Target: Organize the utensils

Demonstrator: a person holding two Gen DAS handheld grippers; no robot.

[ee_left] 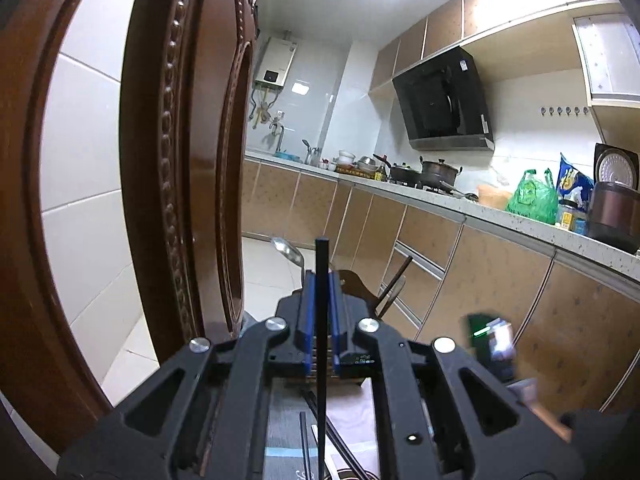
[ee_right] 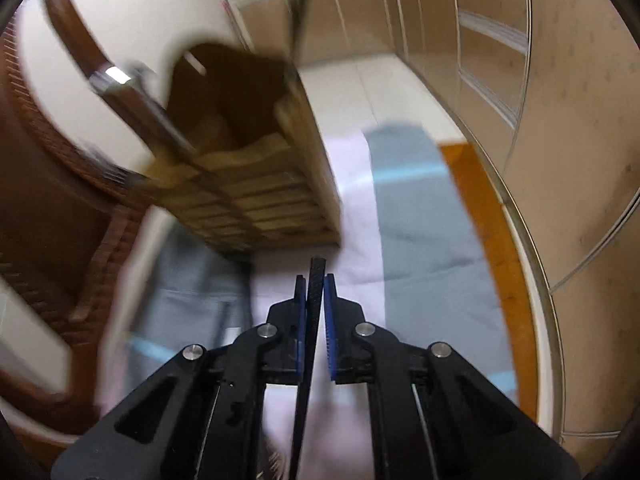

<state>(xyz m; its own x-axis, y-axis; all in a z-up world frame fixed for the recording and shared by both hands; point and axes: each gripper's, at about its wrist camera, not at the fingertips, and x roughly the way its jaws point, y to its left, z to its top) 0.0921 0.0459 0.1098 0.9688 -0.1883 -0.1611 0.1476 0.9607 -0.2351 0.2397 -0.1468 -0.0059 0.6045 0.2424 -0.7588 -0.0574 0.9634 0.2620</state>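
Two black chopsticks, one per gripper. Left chopstick (ee_left: 321,292) clamped upright between the blue pads of the left gripper (ee_left: 321,280), long axis vertical, tip rising above the pads, lower end hanging toward more dark sticks (ee_left: 332,436) on the cloth-covered table (ee_left: 352,412). Just beyond that gripper, partly hidden: wooden utensil holder (ee_left: 356,284), with a spoon (ee_left: 288,250) and a dark stick poking out. Right chopstick (ee_right: 315,292) pinched likewise in the right gripper (ee_right: 316,292), axis running along the pads. Holder (ee_right: 256,152) ahead and up-left of it, tilted in this view, mouth open, blurred by motion. Probably the left one nearer the opening; next move likely hinges on lining each stick's length up with that mouth before lowering.
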